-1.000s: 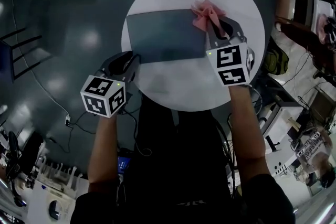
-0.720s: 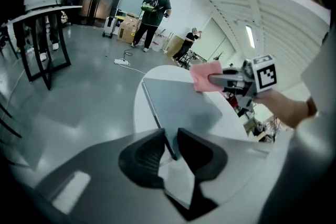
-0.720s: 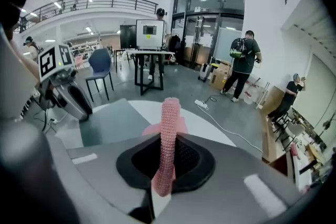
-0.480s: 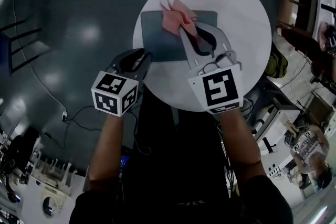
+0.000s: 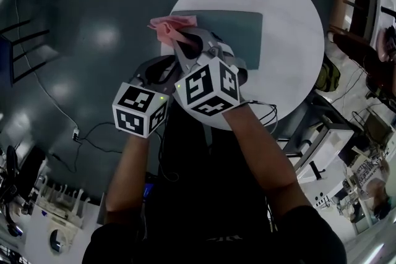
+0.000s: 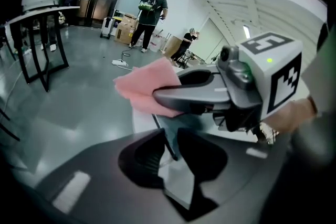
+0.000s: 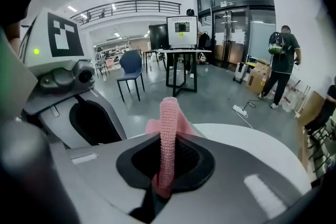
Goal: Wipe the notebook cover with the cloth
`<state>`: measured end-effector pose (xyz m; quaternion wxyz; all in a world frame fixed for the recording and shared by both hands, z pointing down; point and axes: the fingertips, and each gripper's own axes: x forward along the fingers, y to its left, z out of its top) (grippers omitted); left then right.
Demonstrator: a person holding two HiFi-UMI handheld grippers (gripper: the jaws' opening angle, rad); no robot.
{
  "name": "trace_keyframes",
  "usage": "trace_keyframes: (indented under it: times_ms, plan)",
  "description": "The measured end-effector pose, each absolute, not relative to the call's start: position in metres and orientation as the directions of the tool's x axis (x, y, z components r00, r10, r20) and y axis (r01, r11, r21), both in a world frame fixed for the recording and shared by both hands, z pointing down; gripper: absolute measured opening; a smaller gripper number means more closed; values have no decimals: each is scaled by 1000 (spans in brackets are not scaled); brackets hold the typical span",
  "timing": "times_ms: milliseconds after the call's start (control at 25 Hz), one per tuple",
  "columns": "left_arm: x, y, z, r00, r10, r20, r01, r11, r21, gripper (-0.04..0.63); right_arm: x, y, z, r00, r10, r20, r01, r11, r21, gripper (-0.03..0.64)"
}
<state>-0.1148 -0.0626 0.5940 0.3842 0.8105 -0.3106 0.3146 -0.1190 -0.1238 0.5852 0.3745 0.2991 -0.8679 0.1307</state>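
A dark teal notebook [image 5: 238, 34] lies on the round white table [image 5: 291, 59]. My right gripper [image 5: 179, 39] reaches across to the notebook's left end and is shut on a pink cloth [image 5: 166, 24], which hangs past the cover's left edge. In the right gripper view the cloth [image 7: 168, 118] stands pinched upright between the jaws of the right gripper [image 7: 167, 152]. My left gripper [image 5: 162, 68] sits at the notebook's near left corner. In the left gripper view that corner of the notebook [image 6: 171, 131] runs between the narrow jaws of the left gripper [image 6: 169, 145], and the cloth [image 6: 147, 86] shows just above.
Dark glossy floor surrounds the table. A black chair frame [image 5: 15, 65] stands far left, and a cable [image 5: 80, 133] trails on the floor. Cluttered furniture [image 5: 362, 3] lines the right side. People [image 6: 152, 13] stand in the background.
My right gripper has swept the cloth leftward across the cover, from its right end to its left edge. The left gripper has stayed at the near left corner.
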Motion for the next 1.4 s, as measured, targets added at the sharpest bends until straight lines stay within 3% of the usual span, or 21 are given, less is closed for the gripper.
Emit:
trace_keyframes:
  times_ms: [480, 1400]
  plan:
    - [-128, -71, 593, 606, -245, 756, -745, -507, 433, 83, -92, -127, 587, -505, -439, 743, -622, 782, 38, 14]
    - [-129, -78, 598, 549, -285, 786, -792, -479, 380, 83, 53, -123, 598, -357, -503, 787, -731, 675, 100, 14]
